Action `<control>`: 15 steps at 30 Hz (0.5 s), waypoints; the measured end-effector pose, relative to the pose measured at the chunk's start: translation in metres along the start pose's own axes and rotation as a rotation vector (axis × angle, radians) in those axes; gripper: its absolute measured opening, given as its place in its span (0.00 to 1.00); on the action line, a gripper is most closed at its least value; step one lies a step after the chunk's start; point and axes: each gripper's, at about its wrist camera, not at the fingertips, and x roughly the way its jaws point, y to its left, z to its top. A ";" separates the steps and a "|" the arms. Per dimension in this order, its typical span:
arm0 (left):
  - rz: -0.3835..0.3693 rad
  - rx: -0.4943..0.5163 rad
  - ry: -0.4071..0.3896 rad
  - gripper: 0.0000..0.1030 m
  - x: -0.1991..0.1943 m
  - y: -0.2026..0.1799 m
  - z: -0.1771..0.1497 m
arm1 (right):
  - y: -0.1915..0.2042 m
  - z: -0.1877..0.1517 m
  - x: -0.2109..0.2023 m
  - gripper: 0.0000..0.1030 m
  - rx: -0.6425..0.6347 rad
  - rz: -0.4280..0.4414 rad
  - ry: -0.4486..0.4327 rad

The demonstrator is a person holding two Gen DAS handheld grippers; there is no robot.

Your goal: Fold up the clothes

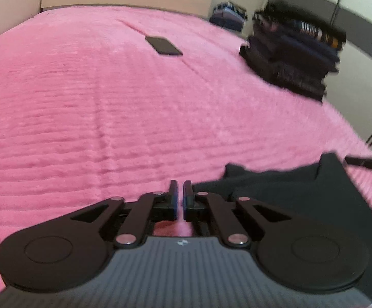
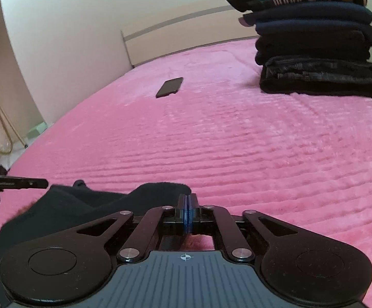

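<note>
- Left wrist view: the left claw (image 1: 180, 192) sits low over the pink bed (image 1: 96, 102), its jaws narrowed to a thin slit with nothing visibly between them.
- At about four o'clock from that claw lies a crumpled black garment (image 1: 275, 182), touching the bed and still unfolded.
- Toward one o'clock, well apart, stands a stack of folded clothes (image 1: 293, 59), dark pieces with a striped one near the top; a second, smaller pile (image 1: 228, 16) sits further back.
- A dark phone (image 1: 163, 45) lies flat around twelve o'clock.
- Right wrist view: the right claw (image 2: 188, 201) has its blue pads pressed together; whether black cloth is pinched there I cannot tell, though the garment (image 2: 83, 202) bunches right against it at nine o'clock.
- The other gripper's tip (image 2: 14, 182) reaches in at the left edge, above the garment.
- The stack (image 2: 319, 46) rises at one o'clock, the phone (image 2: 170, 87) at eleven.
- Judging by the tall stack, most of the folding looks done; this black piece is still to be spread, folded and stacked.
</note>
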 end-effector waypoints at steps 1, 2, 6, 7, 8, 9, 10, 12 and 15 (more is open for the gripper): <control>-0.007 -0.013 -0.013 0.06 -0.003 -0.001 0.001 | 0.000 0.002 0.001 0.45 0.008 0.002 -0.006; -0.019 -0.022 -0.016 0.09 -0.004 -0.002 0.001 | 0.001 0.003 0.001 0.57 0.013 0.006 -0.016; -0.042 -0.021 0.012 0.21 0.004 -0.008 -0.001 | 0.010 0.004 0.008 0.62 -0.006 0.040 -0.006; -0.037 -0.010 0.029 0.21 0.009 -0.009 -0.003 | 0.011 0.003 0.012 0.62 -0.013 0.039 0.008; -0.032 0.001 0.046 0.21 0.014 -0.011 -0.005 | 0.012 0.003 0.016 0.62 -0.019 0.037 0.023; -0.028 0.012 0.063 0.20 0.019 -0.012 -0.006 | 0.013 0.002 0.019 0.59 -0.024 0.032 0.035; -0.027 0.024 0.079 0.19 0.022 -0.014 -0.009 | 0.013 0.002 0.020 0.28 -0.024 0.014 0.042; -0.020 0.057 0.070 0.09 0.021 -0.019 -0.011 | 0.015 0.003 0.016 0.05 -0.041 0.000 0.028; 0.001 0.107 0.002 0.00 0.004 -0.027 -0.005 | 0.020 0.008 0.003 0.04 -0.083 -0.002 -0.014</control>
